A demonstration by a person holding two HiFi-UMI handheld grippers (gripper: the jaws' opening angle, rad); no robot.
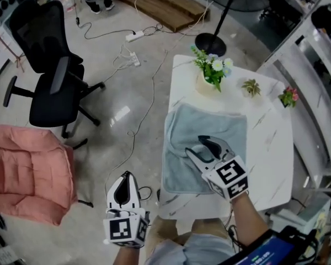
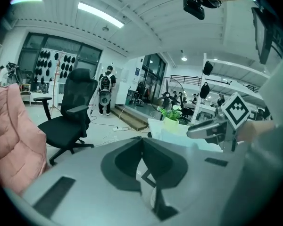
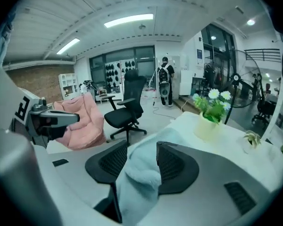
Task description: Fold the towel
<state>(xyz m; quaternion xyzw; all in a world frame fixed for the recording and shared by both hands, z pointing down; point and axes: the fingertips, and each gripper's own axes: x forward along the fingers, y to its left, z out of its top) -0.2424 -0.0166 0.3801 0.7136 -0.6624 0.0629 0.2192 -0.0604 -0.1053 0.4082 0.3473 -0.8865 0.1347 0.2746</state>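
Lying along the white table's [image 1: 270, 142] left edge is the light-blue towel [image 1: 209, 123], a fold of it bunched between the right gripper's [image 1: 196, 146] spread jaws. Left gripper [image 1: 124, 181] sits off the front-left corner, jaws together, empty.

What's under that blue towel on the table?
The white marbled table shows beyond the towel, which lies spread on it. The patch directly beneath is covered by the cloth, so anything there stays unseen.
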